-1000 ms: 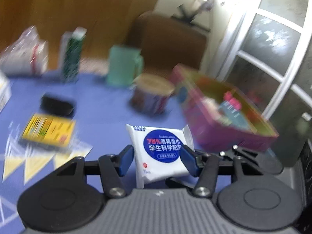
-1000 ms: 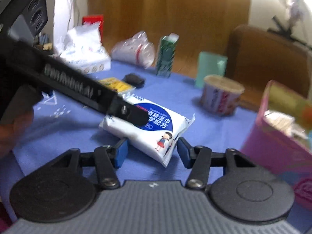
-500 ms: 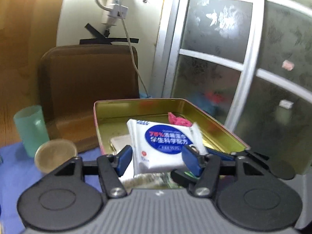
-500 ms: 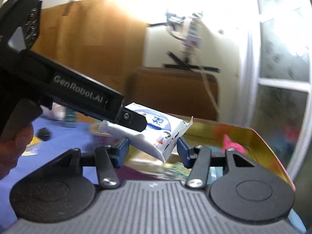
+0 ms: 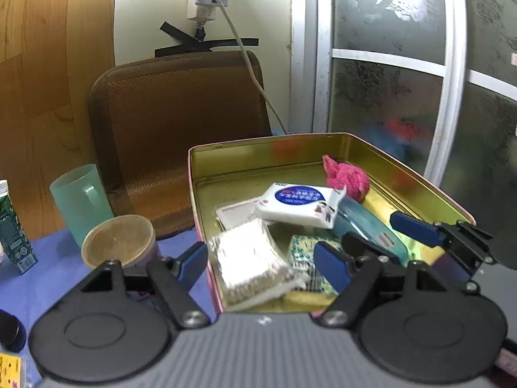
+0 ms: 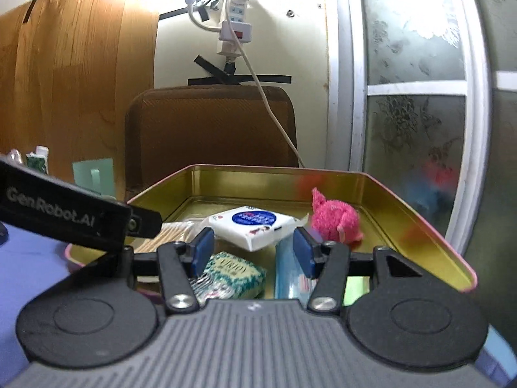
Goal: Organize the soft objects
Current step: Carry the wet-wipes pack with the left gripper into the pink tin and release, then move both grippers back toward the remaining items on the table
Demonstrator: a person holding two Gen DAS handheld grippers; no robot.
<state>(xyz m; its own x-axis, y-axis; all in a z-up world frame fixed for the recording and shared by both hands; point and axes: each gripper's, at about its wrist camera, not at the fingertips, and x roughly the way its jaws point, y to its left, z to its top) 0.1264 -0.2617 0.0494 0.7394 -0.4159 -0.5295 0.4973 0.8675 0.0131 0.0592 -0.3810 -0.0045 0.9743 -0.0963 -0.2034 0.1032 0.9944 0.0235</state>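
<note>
A white pack of wet wipes [image 5: 299, 203] with a blue round label lies inside the gold-lined pink tin [image 5: 420, 184], on top of other items. It also shows in the right wrist view [image 6: 255, 226]. A pink fluffy cloth [image 5: 347, 177] sits behind it, also in the right wrist view [image 6: 334, 218]. My left gripper [image 5: 261, 260] is open and empty over the tin's near edge. My right gripper [image 6: 253, 255] is open and empty, just in front of the wipes. The tin's wall shows in the right wrist view [image 6: 416, 226].
The tin also holds a pack of cotton swabs [image 5: 252, 258], a green patterned pack [image 6: 231, 273] and a blue pouch [image 5: 368, 226]. A paper bowl [image 5: 118, 242] and a green cup [image 5: 79, 200] stand left of the tin on the blue cloth. A brown chair back [image 5: 181, 123] is behind.
My left gripper carried the wipes from the table over to the tin, opened and let them go. The wipes now lie in the tin. Both grippers moved to the tin.
</note>
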